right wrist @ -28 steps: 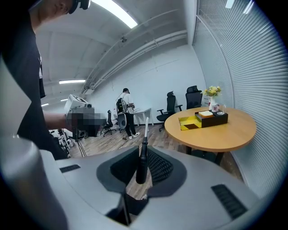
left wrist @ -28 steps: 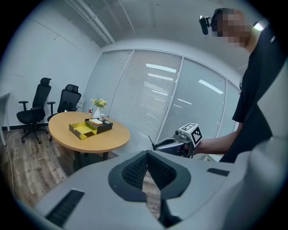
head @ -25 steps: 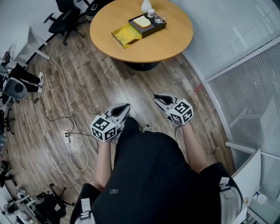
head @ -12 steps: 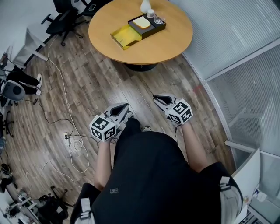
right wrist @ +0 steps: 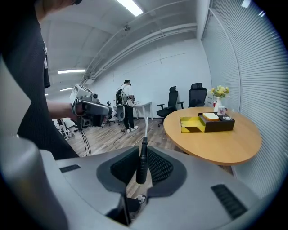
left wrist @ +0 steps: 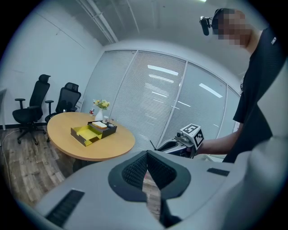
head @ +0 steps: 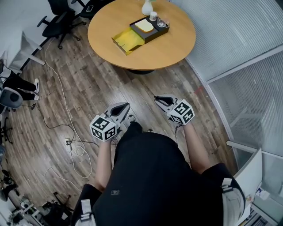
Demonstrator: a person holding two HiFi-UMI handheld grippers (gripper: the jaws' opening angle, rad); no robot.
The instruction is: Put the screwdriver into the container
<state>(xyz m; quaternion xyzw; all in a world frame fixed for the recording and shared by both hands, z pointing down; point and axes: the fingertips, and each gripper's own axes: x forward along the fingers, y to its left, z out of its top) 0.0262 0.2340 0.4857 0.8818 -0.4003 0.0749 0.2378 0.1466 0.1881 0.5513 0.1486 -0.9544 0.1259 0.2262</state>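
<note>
An open yellow container lies on a round wooden table, next to a black tray. It also shows in the left gripper view as the container and in the right gripper view as the container, far ahead of both grippers. My right gripper is shut on a screwdriver; the black handle sits between the pads and the thin shaft points up and forward. My left gripper is shut, its tips touching with nothing between them. Both are held above the wooden floor, short of the table.
A white vase with flowers stands behind the tray. Cables trail over the floor at the left. Office chairs stand beyond the table. A glass wall with blinds runs along the right. A person stands far off.
Both grippers have moved a little toward the table, side by side, and the table sits slightly closer in the head view. Neither gripper's jaws have changed.
</note>
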